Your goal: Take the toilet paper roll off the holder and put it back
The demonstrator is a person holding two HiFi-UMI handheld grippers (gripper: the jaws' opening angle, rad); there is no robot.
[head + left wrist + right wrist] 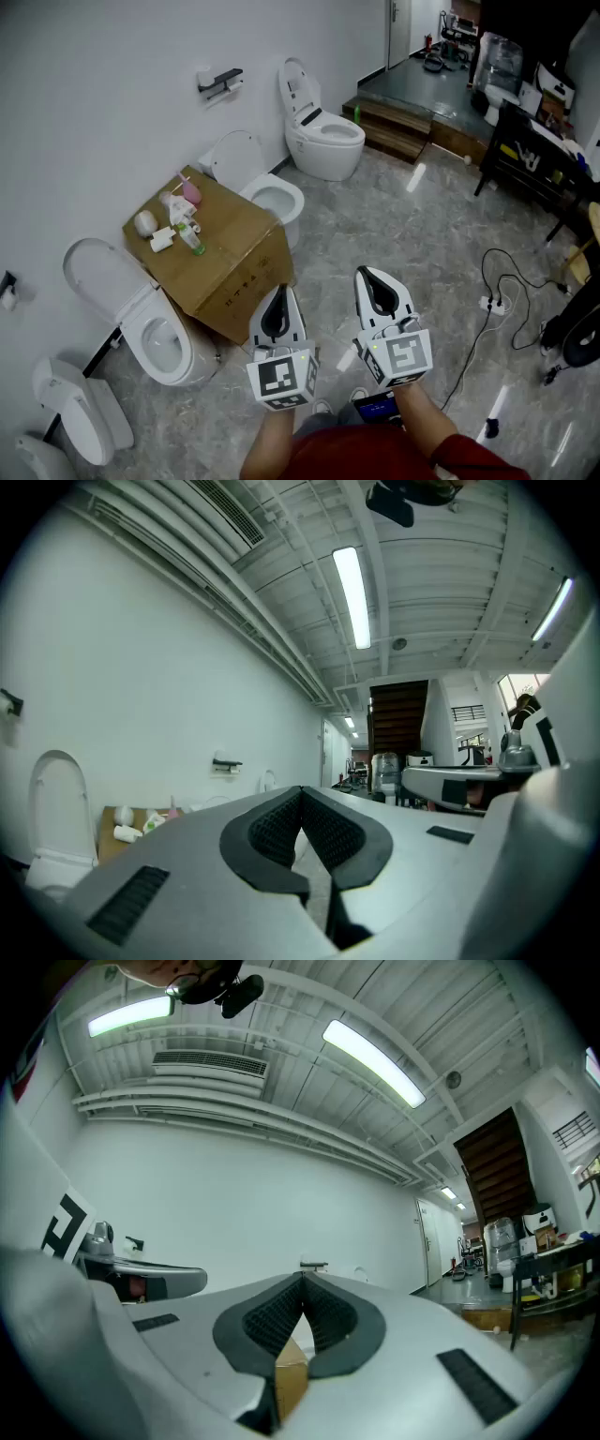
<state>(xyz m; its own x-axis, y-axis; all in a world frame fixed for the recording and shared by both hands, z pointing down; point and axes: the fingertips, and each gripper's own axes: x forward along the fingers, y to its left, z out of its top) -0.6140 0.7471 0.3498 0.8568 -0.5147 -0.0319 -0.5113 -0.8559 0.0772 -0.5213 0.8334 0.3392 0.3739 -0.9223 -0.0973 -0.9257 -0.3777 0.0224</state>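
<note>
A black wall holder [220, 81] with a white toilet paper roll [228, 91] under it hangs on the white wall at the back. It shows small and far in the left gripper view as the holder [226, 764] and in the right gripper view as the holder [313, 1266]. My left gripper [279, 293] and right gripper [368, 274] are held side by side low in the head view, well away from the wall. Both point level and both are shut with nothing between the jaws. The tips meet on the left gripper [302, 790] and the right gripper [303, 1277].
A cardboard box [234, 258] carrying a pale roll [143, 222] and small bottles stands between two toilets [150, 319] [267, 192]. A third toilet [319, 131] stands beyond. A second wall bracket [7, 284] is at the left edge. Cables [502, 300] and dark furniture [539, 159] lie to the right.
</note>
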